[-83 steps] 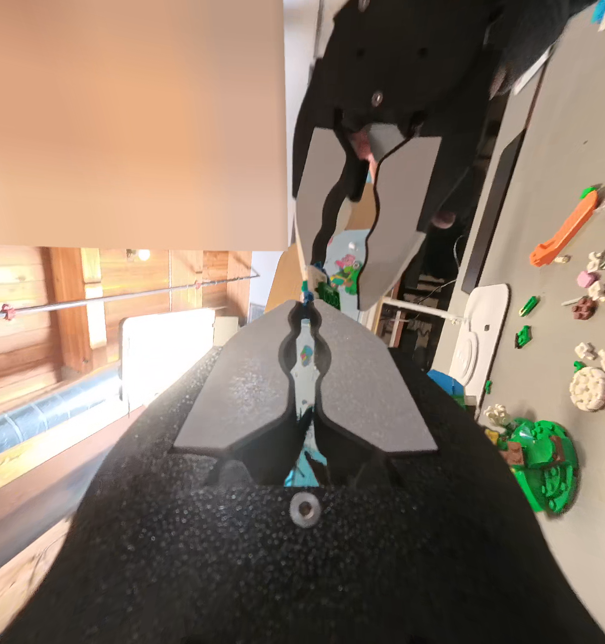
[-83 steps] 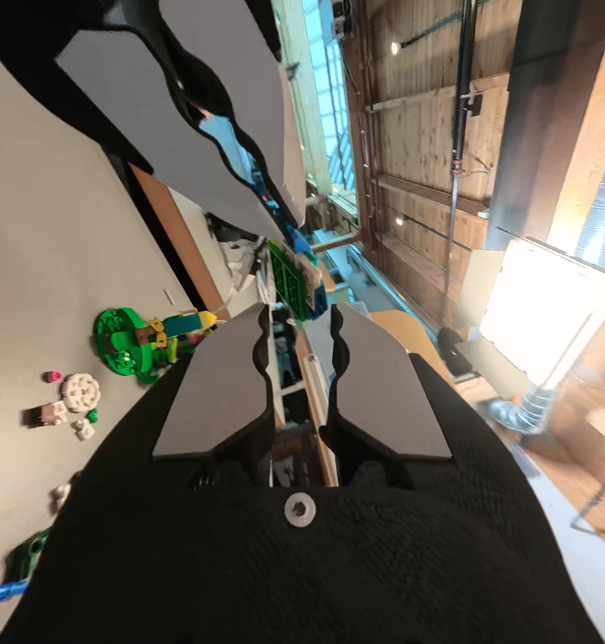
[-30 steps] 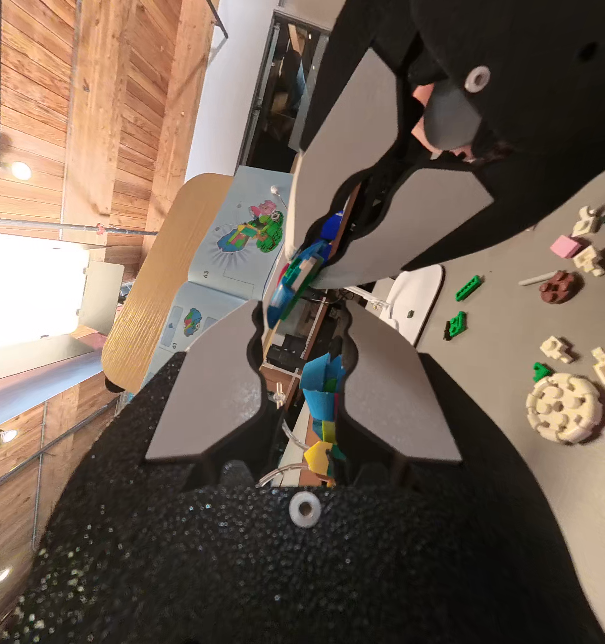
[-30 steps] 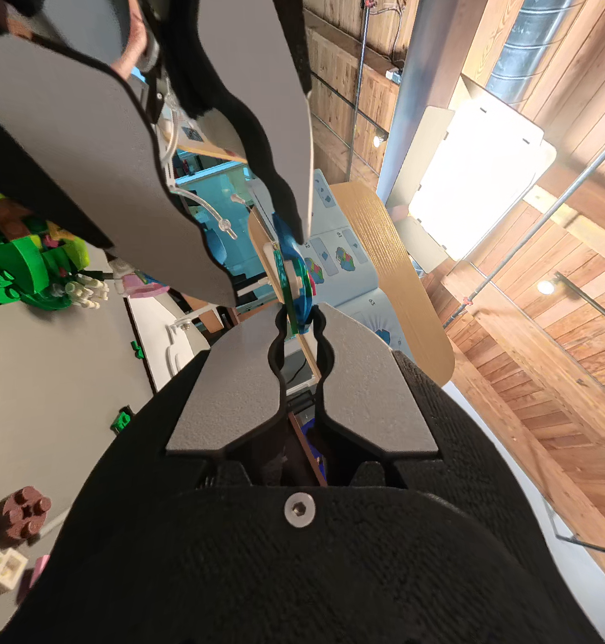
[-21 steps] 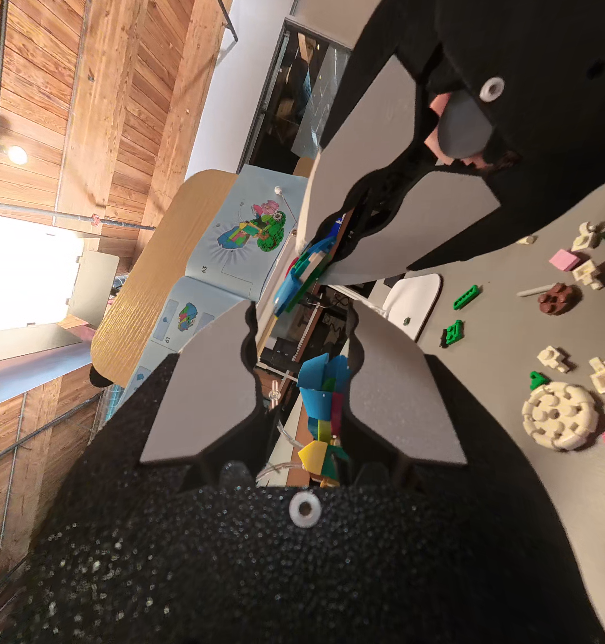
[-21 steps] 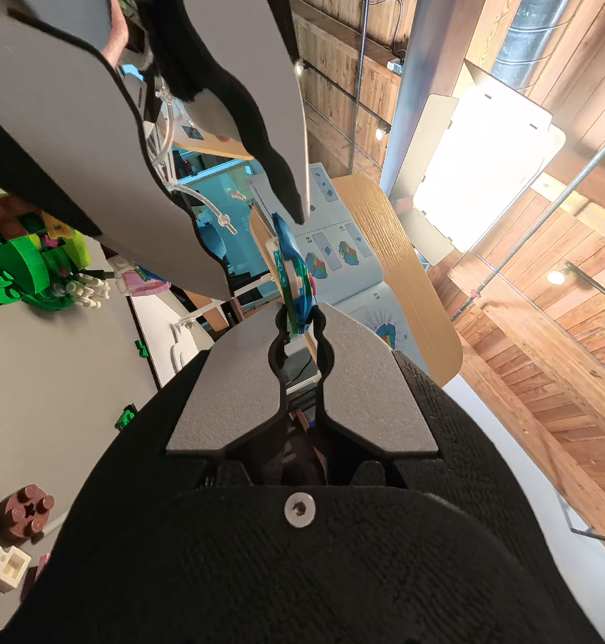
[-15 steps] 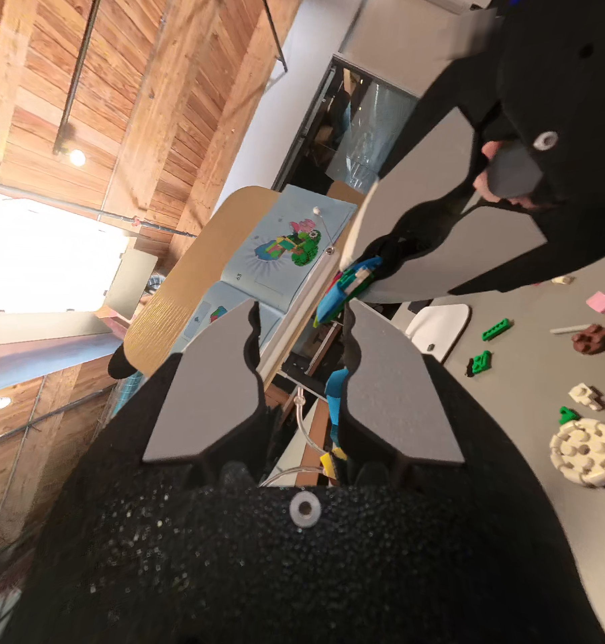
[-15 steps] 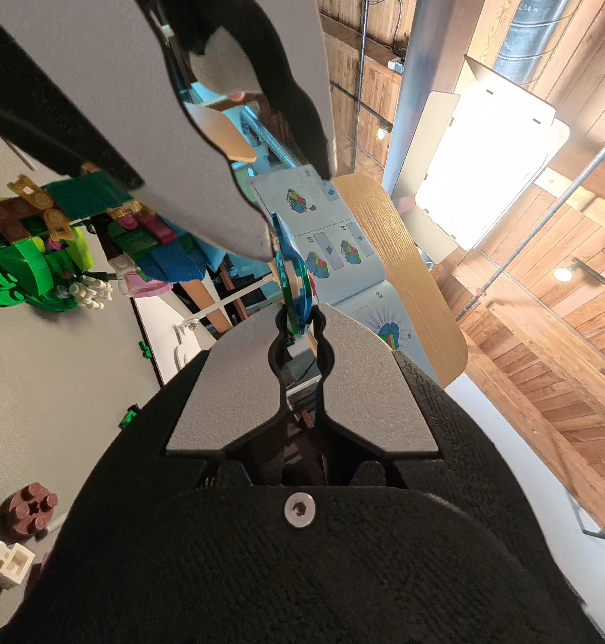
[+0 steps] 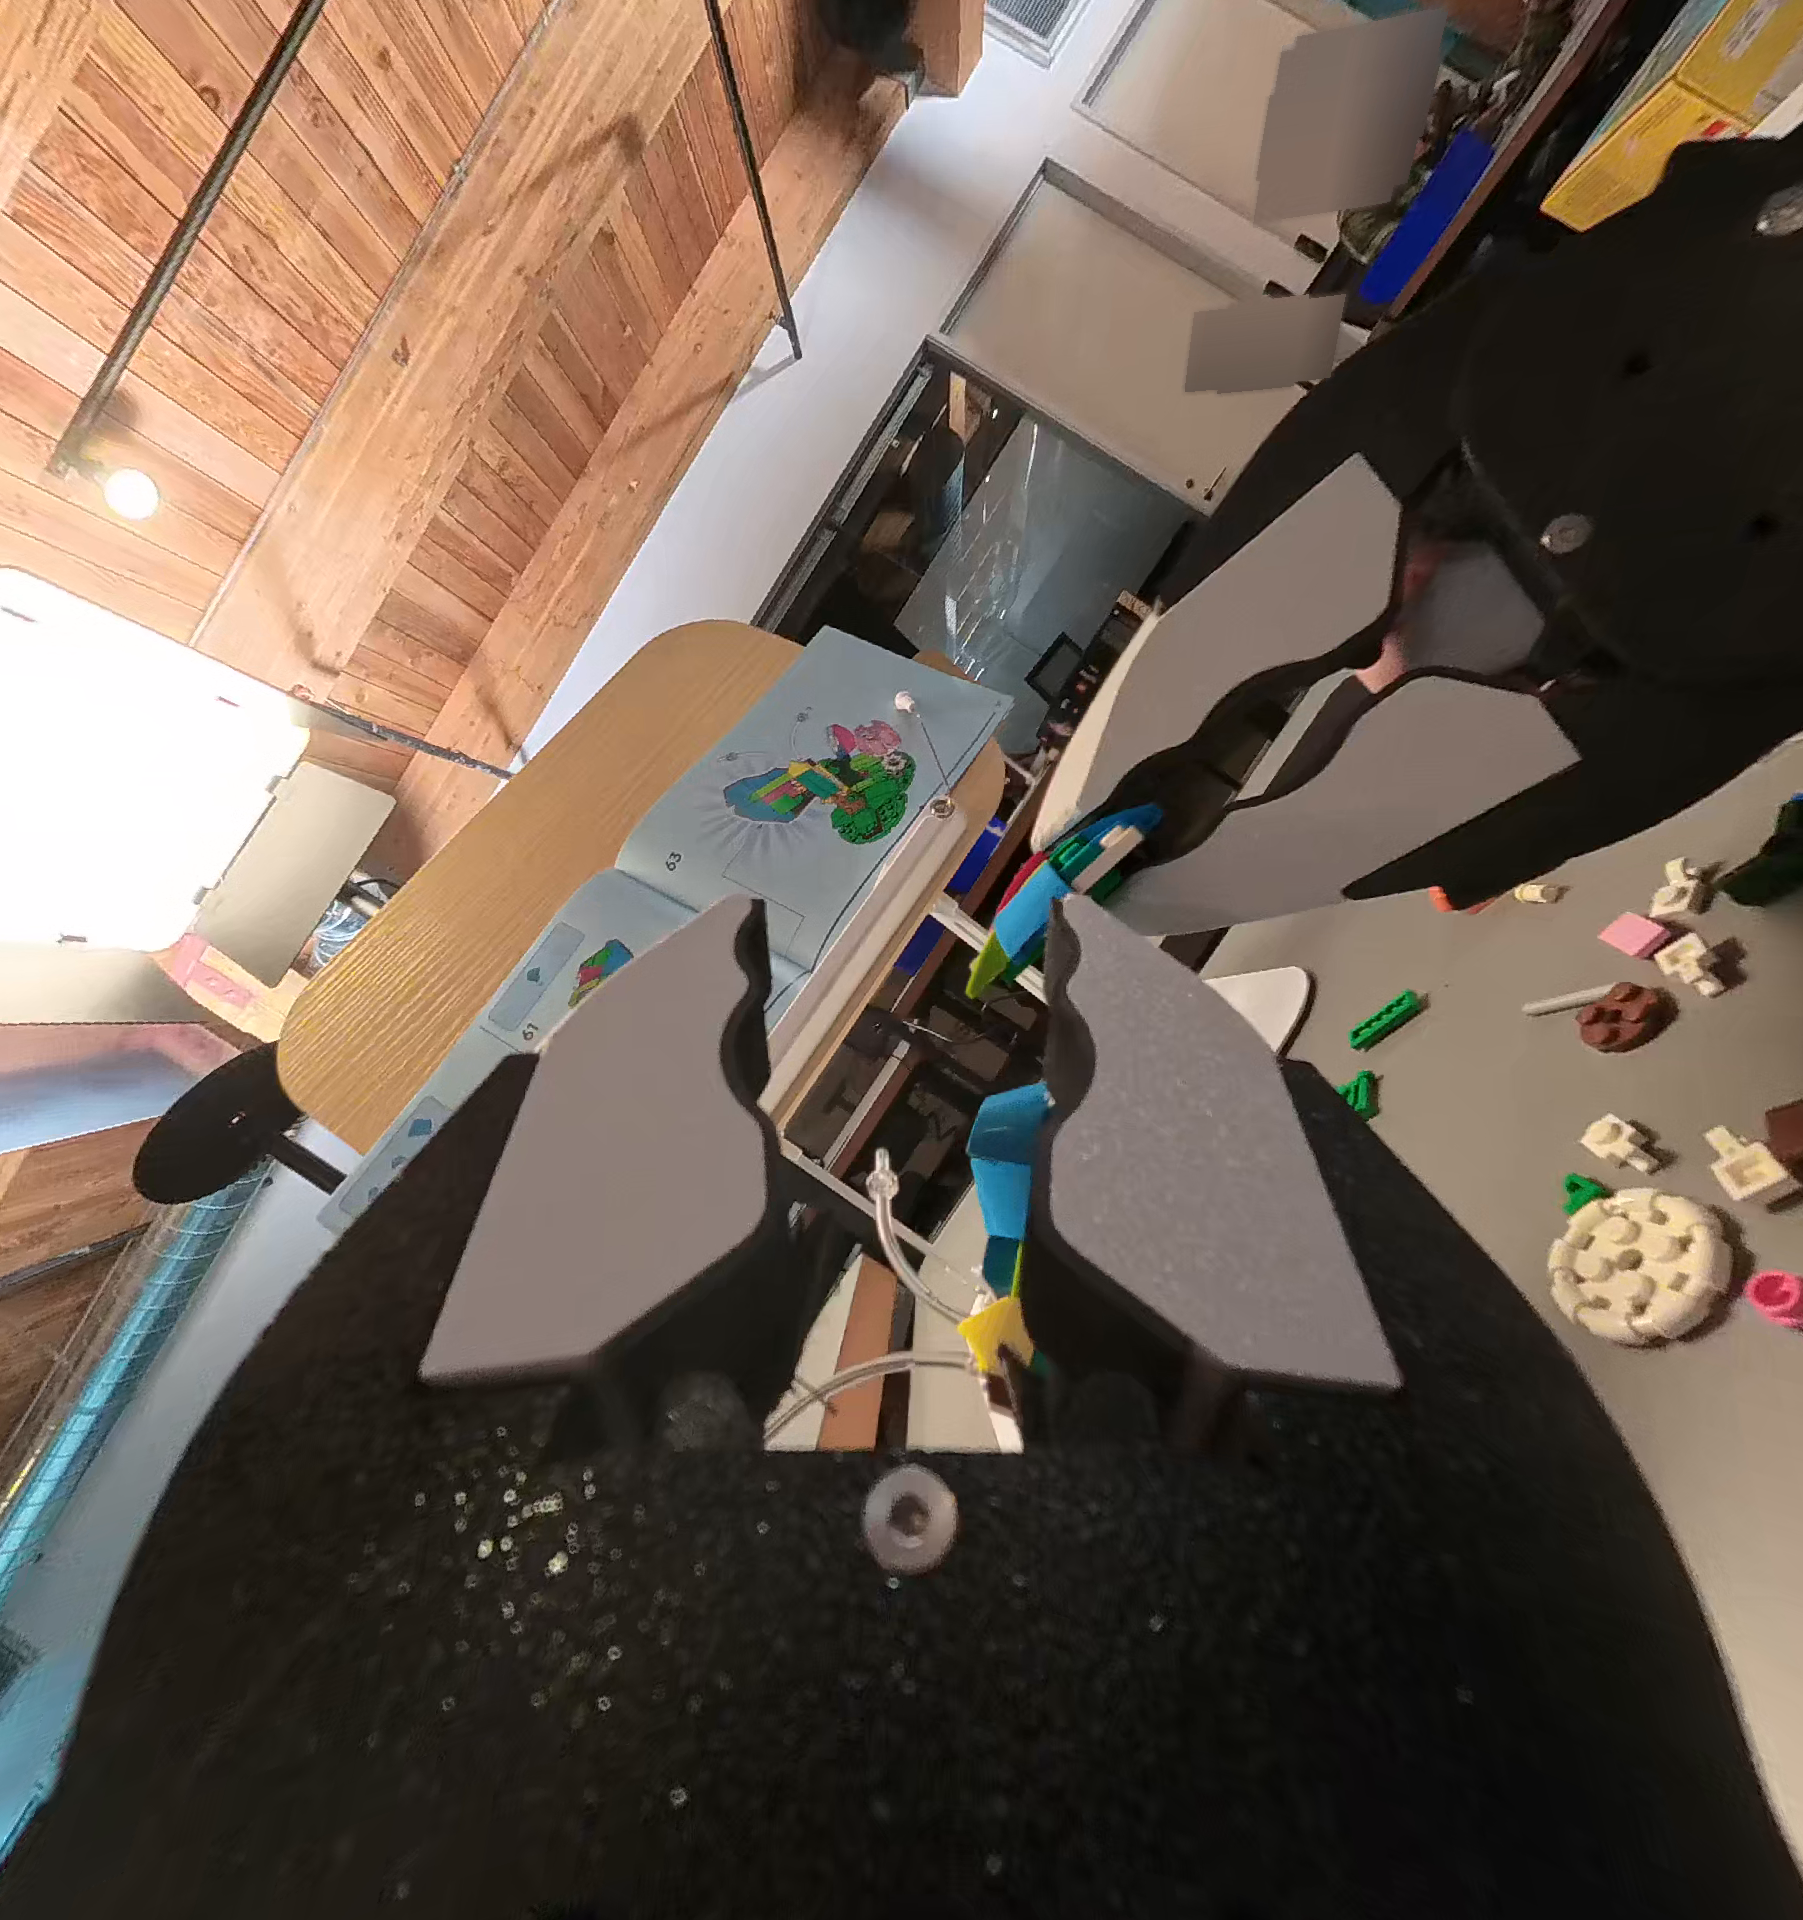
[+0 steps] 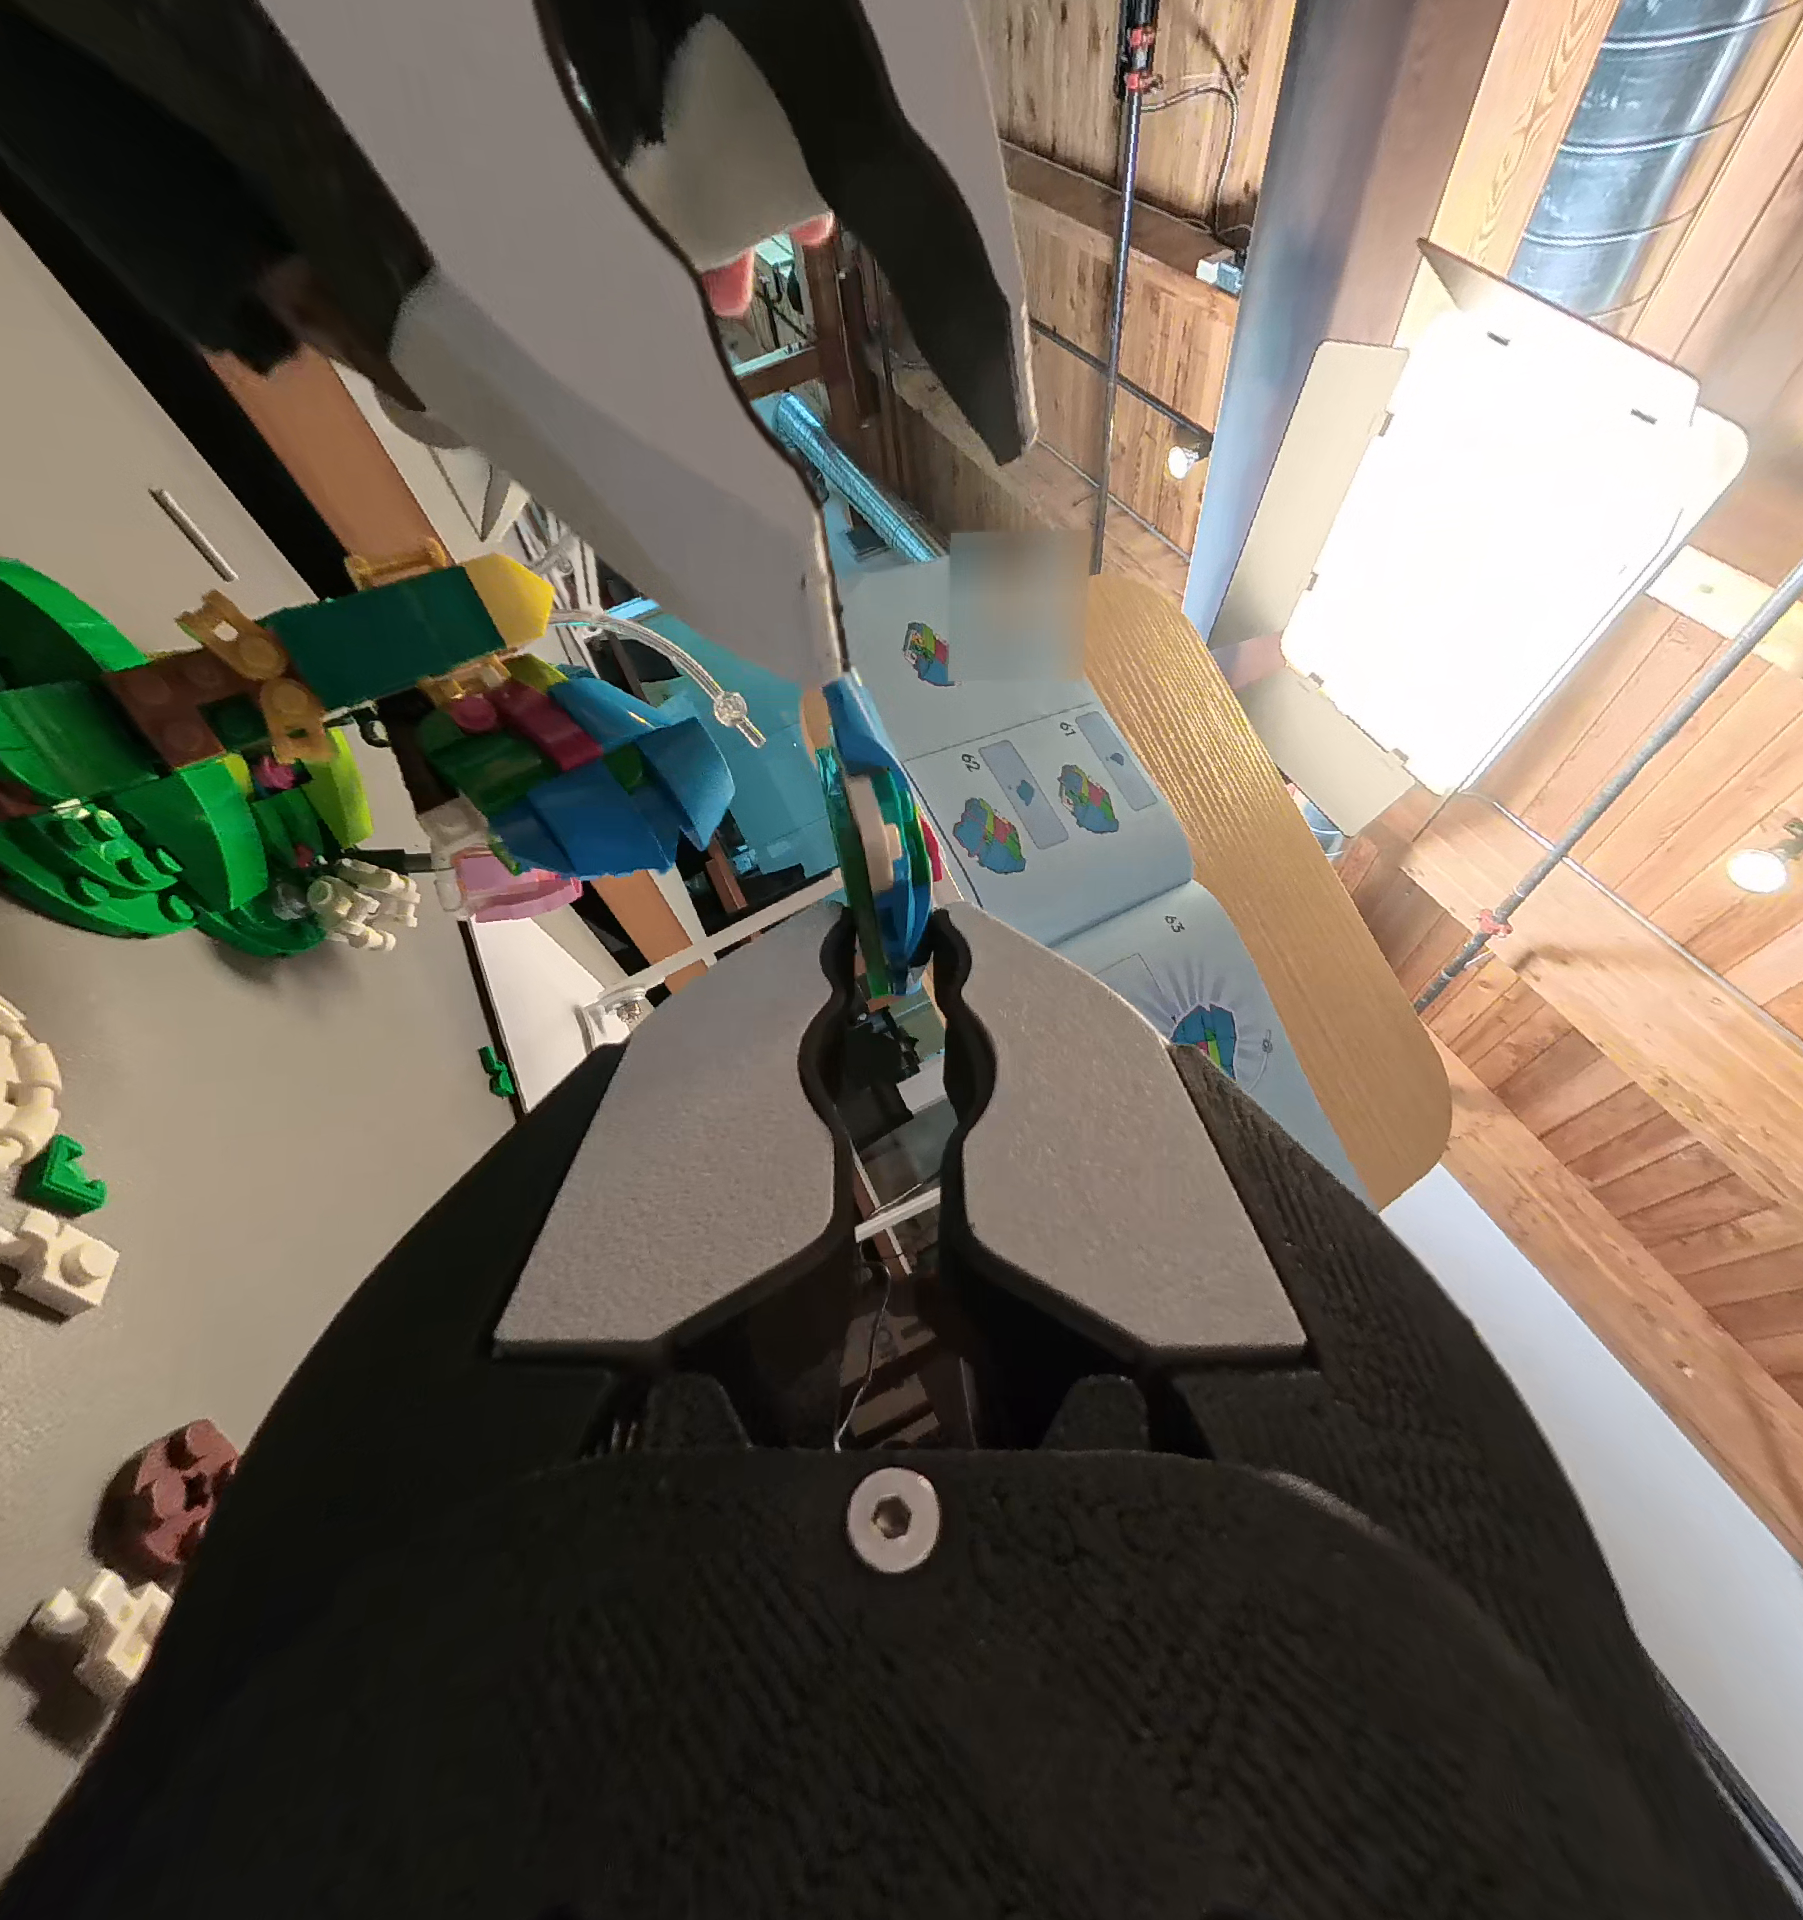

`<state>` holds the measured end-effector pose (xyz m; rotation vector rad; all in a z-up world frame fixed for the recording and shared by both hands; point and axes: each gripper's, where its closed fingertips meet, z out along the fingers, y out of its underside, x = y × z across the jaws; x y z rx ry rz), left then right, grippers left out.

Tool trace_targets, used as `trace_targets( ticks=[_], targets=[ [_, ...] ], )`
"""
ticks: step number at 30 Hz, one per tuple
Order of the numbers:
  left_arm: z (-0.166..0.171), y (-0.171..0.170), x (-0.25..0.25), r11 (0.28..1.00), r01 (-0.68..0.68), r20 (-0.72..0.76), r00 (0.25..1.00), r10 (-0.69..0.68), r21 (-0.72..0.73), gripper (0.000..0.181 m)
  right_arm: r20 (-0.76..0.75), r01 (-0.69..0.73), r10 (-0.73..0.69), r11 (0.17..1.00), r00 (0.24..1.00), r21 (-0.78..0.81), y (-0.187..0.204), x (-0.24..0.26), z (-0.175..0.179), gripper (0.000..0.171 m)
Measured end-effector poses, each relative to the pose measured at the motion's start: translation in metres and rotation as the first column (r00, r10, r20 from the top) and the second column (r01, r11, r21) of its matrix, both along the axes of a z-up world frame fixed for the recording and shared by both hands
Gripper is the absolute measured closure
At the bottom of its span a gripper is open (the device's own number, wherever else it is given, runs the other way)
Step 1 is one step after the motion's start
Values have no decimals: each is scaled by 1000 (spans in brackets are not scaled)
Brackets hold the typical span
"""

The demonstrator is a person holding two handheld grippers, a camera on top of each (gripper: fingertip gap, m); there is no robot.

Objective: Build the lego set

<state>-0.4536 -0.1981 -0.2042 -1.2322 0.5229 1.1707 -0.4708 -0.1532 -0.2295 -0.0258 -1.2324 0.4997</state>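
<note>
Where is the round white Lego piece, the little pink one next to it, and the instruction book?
Round white piece [image 9: 1639, 1263], left wrist view: its studded top.
Pink piece [image 9: 1780, 1299], left wrist view: its middle.
Instruction book [image 9: 772, 831], left wrist view: open page.

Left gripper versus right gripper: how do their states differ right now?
The left gripper is open with nothing between its fingers; the right gripper is shut on the blue-and-green lego assembly. The left gripper's tips sit beside that assembly without clamping it, while the right gripper's tips pinch its lower edge. Both are raised above the grey table.
</note>
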Motion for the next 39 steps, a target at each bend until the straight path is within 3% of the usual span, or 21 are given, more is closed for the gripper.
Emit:
trace_targets(
  ticks=[16,21,27,31,34,39],
  targets=[
    [-9,4,5,998,18,-36,999,-21,-65,133,3,-3,3,1000,1000,15,-2,0,-2,160],
    [-23,10,4,986,-46,-126,992,26,-159,143,1,-3,3,1000,1000,29,-4,0,-3,160],
    [-34,14,-3,958,-167,-254,961,106,-234,173,1,-1,1,996,1000,88,-10,0,-7,160],
    [-41,16,-8,937,-199,-266,956,122,-287,174,58,-4,-2,995,998,103,-10,-6,-16,159],
    [-44,18,-8,930,-200,-265,957,118,-308,174,118,-43,29,992,993,117,-16,-8,-26,140],
    [-50,19,-8,925,-149,-191,978,86,-349,174,94,-8,-7,987,996,161,-16,-9,-26,145]
  ],
)
